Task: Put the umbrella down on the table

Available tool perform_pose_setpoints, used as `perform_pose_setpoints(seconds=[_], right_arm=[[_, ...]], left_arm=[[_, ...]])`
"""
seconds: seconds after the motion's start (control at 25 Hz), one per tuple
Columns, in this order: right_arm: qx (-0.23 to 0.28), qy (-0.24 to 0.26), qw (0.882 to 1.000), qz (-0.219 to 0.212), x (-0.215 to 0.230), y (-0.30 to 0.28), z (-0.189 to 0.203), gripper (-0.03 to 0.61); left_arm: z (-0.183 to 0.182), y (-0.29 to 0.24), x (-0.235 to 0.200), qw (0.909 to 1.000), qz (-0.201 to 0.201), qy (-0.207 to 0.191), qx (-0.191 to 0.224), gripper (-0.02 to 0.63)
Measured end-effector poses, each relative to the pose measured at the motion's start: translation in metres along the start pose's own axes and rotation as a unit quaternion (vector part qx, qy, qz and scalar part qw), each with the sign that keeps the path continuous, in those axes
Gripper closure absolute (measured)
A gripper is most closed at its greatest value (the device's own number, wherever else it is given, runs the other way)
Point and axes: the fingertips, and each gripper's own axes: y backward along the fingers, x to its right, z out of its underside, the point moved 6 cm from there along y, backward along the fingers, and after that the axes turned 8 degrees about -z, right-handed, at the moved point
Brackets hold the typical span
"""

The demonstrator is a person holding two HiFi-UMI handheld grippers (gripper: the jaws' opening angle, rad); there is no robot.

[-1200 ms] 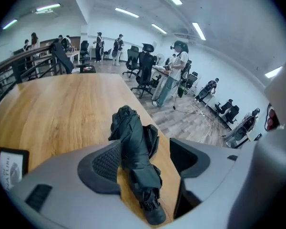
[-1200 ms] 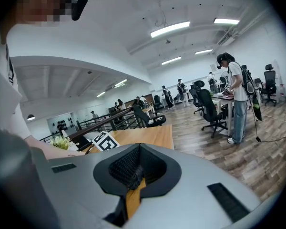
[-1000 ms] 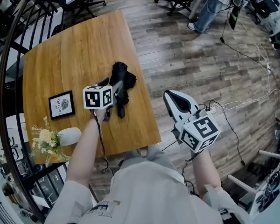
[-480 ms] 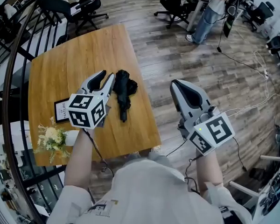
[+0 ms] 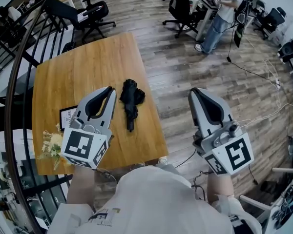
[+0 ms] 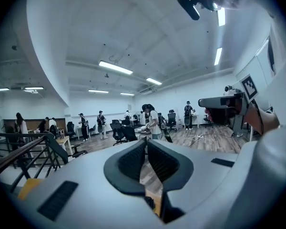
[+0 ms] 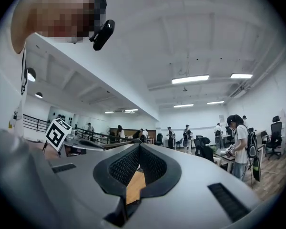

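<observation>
A folded black umbrella lies flat on the wooden table, near its right edge, with nothing touching it. My left gripper is lifted well above the table, left of the umbrella; its jaws are closing, almost tip to tip, with nothing between them. In the left gripper view the left gripper points level across the room. My right gripper hangs over the floor to the right of the table, shut and empty. The right gripper also points out level in its own view.
A framed picture and a bunch of flowers sit at the table's near left. A black railing curves along the left side. Office chairs and a standing person are farther back. Cables cross the floor.
My left gripper has let go of the umbrella, risen off it and closed its jaws. The right gripper has risen too. The umbrella stays on the table.
</observation>
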Motion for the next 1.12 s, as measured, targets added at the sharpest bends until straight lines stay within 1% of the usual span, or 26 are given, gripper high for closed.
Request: perform_pose_setpoints(seconds=[0.16,0.32,0.52,0.68,0.8,0.92,1.12], right_arm=[[0.007,0.011,1.0,0.004,-0.006,0.009,-0.007,0.552],[0.003,0.015,1.0,0.007,-0.011,0.017,-0.009,0.551],[-0.01,-0.003,1.0,-0.005,-0.016,0.02,0.007,0.552],[-0.025,-0.008,0.999,-0.018,-0.027,0.022,0.017,0.552],[-0.04,-0.009,0.999,-0.025,-0.03,0.022,0.024,0.552],[-0.05,-0.015,0.998,-0.03,-0.033,0.021,0.033,0.552],[-0.063,-0.021,0.997,-0.039,-0.041,0.018,0.044,0.552]], left_arm=[[-0.008,0.02,0.005,0.9995,0.001,-0.011,0.028,0.586],[-0.01,0.037,0.015,0.9988,0.005,-0.024,0.042,0.592],[0.001,0.048,0.029,0.9999,0.005,-0.006,0.013,0.594],[0.013,0.061,0.035,0.9998,0.001,-0.022,0.001,0.595],[0.022,0.063,0.038,0.9994,-0.001,-0.029,-0.02,0.595],[0.032,0.063,0.037,0.999,-0.008,-0.021,-0.038,0.597],[0.039,0.067,0.037,0.9988,-0.013,-0.008,-0.046,0.597]])
